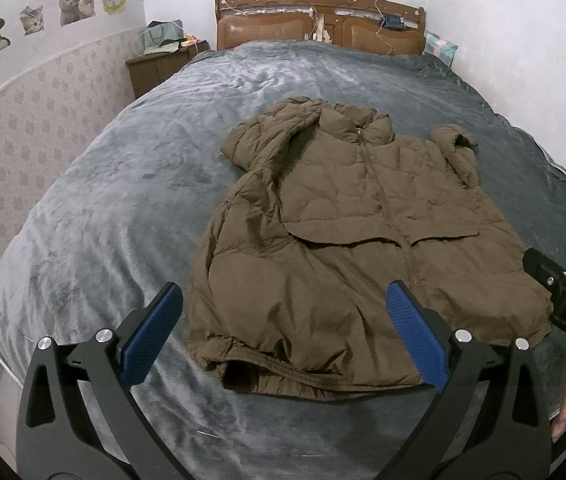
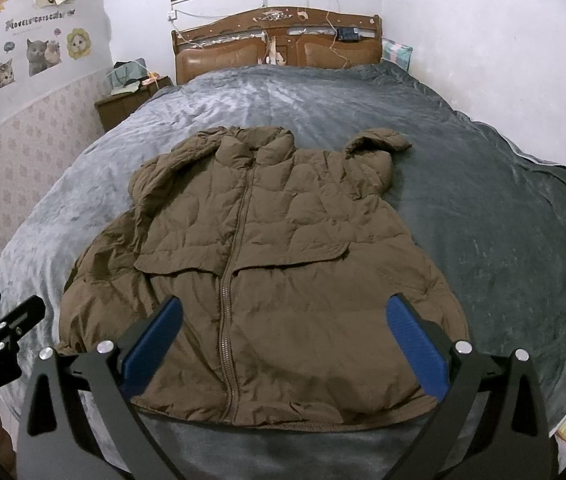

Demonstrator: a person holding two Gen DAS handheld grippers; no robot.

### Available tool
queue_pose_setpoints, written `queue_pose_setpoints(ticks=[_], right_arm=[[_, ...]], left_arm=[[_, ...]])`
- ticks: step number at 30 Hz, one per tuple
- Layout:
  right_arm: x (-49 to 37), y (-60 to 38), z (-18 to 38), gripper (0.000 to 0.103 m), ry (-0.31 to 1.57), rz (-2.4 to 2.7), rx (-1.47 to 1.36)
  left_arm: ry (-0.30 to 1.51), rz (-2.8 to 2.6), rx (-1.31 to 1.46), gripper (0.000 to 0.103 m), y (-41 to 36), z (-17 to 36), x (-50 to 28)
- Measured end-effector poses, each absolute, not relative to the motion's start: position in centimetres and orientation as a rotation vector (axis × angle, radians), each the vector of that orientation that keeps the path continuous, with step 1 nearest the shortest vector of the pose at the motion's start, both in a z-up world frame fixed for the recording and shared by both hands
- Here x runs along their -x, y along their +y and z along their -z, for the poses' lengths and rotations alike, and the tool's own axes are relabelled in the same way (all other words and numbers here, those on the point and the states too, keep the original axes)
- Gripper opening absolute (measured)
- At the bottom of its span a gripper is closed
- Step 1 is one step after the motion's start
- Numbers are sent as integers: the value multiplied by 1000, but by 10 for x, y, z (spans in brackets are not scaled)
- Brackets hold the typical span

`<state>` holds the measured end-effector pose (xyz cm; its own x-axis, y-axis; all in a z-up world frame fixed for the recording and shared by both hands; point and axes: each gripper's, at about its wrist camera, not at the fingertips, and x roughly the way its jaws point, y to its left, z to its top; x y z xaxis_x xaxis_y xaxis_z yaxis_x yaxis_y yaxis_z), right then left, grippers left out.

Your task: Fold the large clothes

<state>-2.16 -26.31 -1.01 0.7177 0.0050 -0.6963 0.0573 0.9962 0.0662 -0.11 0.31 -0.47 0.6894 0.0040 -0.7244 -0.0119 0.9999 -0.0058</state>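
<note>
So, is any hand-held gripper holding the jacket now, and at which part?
Nothing is held. The left hand-held gripper and the right hand-held gripper are both open above the jacket's hem, with nothing between the fingers.

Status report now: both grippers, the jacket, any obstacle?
Left gripper open, empty, above hem. Right gripper open, empty. Brown puffer jacket flat on grey blanket, zipped, unfolded, sleeves bent up. Nothing in the way.
</note>
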Motion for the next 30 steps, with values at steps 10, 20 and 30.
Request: queue_pose_setpoints(ticks=[10, 20, 30], right_arm=[[20, -265, 12, 102, 775, 29, -89], [20, -268, 15, 102, 779, 33, -98], [20, -271, 17, 102, 784, 35, -100]], left_arm=[[809, -8, 0, 100, 4, 5, -1], [808, -11, -3, 100, 4, 4, -1], [805, -15, -6, 100, 6, 3, -1]])
